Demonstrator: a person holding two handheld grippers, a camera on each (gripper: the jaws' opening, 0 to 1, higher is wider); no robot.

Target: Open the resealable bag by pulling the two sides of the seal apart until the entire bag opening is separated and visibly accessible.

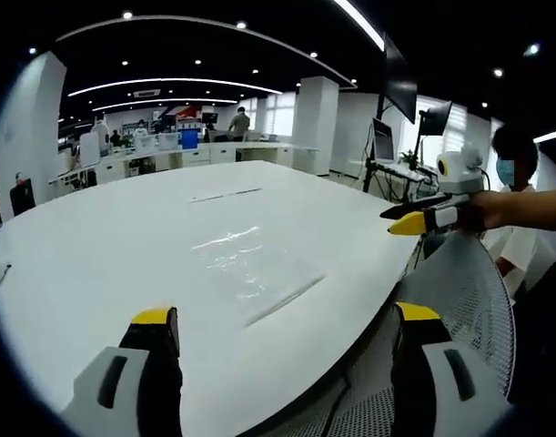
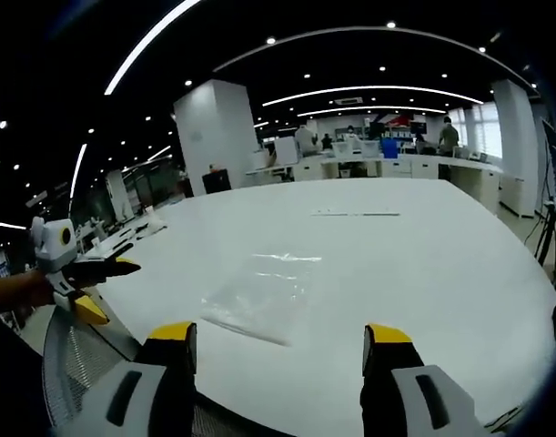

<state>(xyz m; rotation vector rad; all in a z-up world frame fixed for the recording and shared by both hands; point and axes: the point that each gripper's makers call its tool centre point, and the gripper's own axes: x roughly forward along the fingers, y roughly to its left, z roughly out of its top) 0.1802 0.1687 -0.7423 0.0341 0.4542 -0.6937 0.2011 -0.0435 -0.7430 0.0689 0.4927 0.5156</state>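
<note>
Bright ceiling strip lights (image 1: 159, 84) glare off the white table (image 1: 96, 237); edges bend, perhaps slightly blurred.

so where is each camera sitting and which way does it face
Left gripper view: rides the left gripper, jaws open, facing across the white table at the clear bag; the right gripper and a forearm enter from the right.
Right gripper view: rides the right gripper, jaws open, facing the same bag; the left gripper enters from the left.
Shared: bag, table, office behind.
</note>
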